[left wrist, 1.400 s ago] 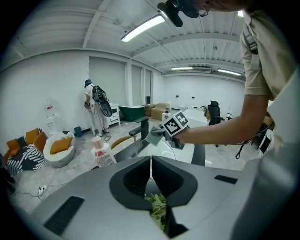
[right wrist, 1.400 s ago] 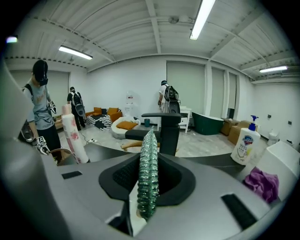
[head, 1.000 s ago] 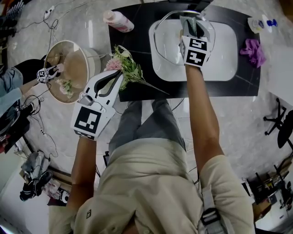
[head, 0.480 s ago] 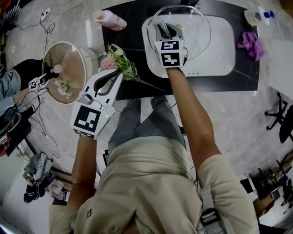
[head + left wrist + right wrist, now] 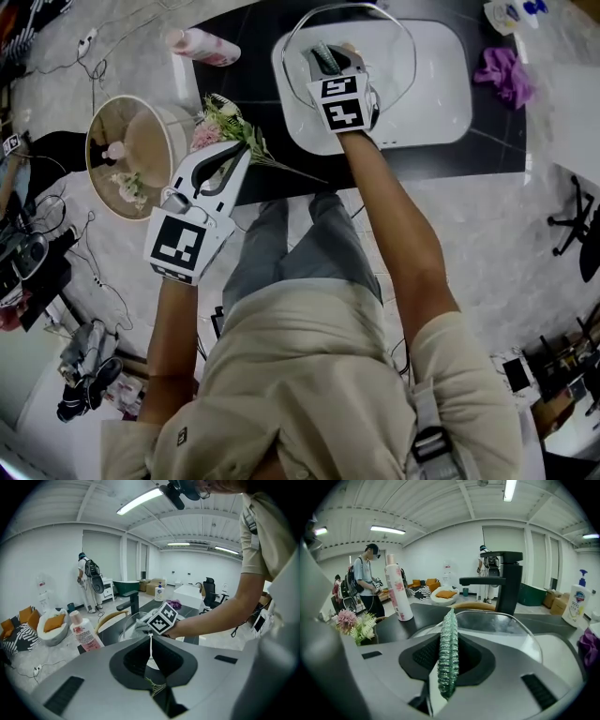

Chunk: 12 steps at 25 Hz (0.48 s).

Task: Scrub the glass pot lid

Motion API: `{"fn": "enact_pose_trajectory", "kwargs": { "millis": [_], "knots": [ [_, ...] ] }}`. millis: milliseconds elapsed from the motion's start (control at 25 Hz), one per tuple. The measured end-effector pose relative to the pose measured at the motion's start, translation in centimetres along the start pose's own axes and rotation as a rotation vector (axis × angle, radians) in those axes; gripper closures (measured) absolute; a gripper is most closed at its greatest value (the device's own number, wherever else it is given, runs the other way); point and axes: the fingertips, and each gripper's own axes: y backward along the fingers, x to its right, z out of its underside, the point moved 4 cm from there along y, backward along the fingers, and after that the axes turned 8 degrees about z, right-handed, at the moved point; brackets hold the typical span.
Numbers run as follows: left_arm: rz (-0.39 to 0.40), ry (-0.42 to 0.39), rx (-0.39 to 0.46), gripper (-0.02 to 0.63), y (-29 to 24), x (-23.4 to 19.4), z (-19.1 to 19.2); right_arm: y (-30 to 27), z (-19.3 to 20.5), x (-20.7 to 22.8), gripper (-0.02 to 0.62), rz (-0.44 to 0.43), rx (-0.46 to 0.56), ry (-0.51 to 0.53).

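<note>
Head view places the glass pot lid (image 5: 392, 39) in the white sink (image 5: 445, 89) set into the dark desk (image 5: 255, 82), with the right tool (image 5: 330, 64) held over the lid's left part. Scrubbing is judged to be under way or just begun: no foam or water can be made out, and most of the glass is presumably yet to be covered. In the right gripper view the jaws are seen pressed onto a green ribbed scrubber (image 5: 449, 656), its far end at the lid's near rim; contact cannot be confirmed. The left tool (image 5: 236, 157) is clamped on the thin stems of a flower sprig (image 5: 228, 127), held off the sink.
</note>
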Motion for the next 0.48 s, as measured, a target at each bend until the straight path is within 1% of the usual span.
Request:
{"fn": "enact_pose_trajectory", "kwargs": {
  "millis": [160, 240, 480],
  "knots": [
    [0.013, -0.006, 0.0, 0.583, -0.7, 0.6, -0.3, 0.1, 0.5, 3.9, 0.508, 0.055, -0.003, 0.005],
    [0.02, -0.01, 0.0, 0.583, -1.0, 0.9, -0.4, 0.4, 0.7, 6.7, 0.508, 0.101, -0.002, -0.01],
    [0.022, -0.016, -0.003, 0.583, -0.9, 0.9, -0.7, 2.7, 0.9, 16.0, 0.506, 0.31, 0.022, -0.049]
  ]
}}
